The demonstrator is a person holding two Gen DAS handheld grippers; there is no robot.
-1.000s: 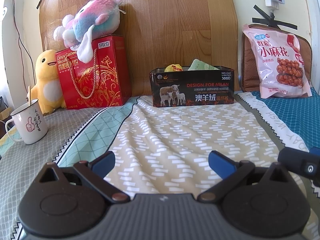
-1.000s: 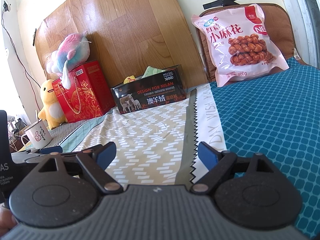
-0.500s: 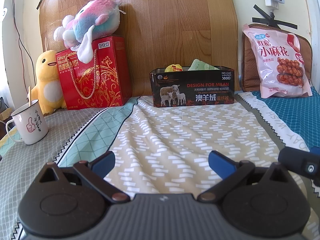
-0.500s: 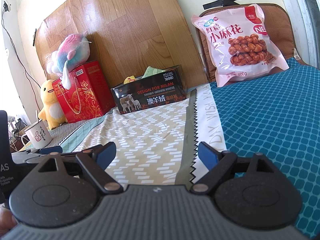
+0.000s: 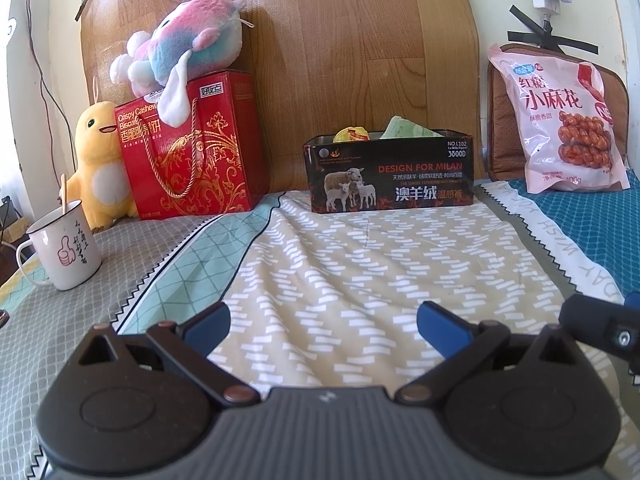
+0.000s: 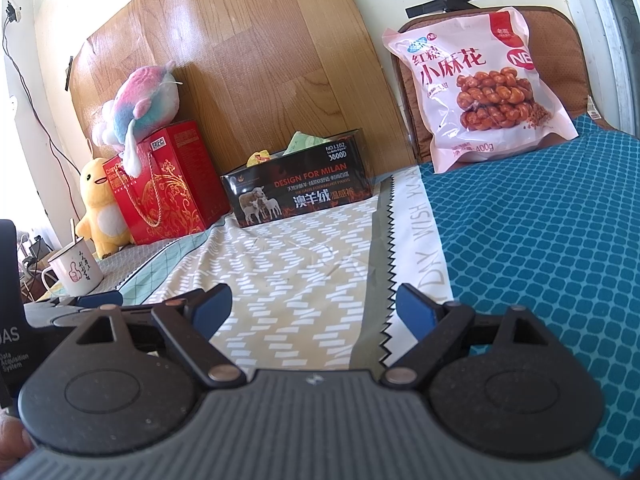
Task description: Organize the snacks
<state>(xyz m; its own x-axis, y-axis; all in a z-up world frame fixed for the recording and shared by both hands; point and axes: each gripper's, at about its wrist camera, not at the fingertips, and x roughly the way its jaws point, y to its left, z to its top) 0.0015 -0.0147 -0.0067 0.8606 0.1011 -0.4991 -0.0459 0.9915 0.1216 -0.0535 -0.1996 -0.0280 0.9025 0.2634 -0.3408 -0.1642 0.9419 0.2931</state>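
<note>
Left gripper: fingers spread wide, nothing between them, touching nothing; patterned sheet shows through the gap. Right gripper: fingers likewise spread wide, empty, above the sheet's seam. Black box stands at the far edge against the wooden board, with two snack packets showing above its rim. Pink snack bag leans upright on a brown cushion, to the right of the box and apart from it.
</note>
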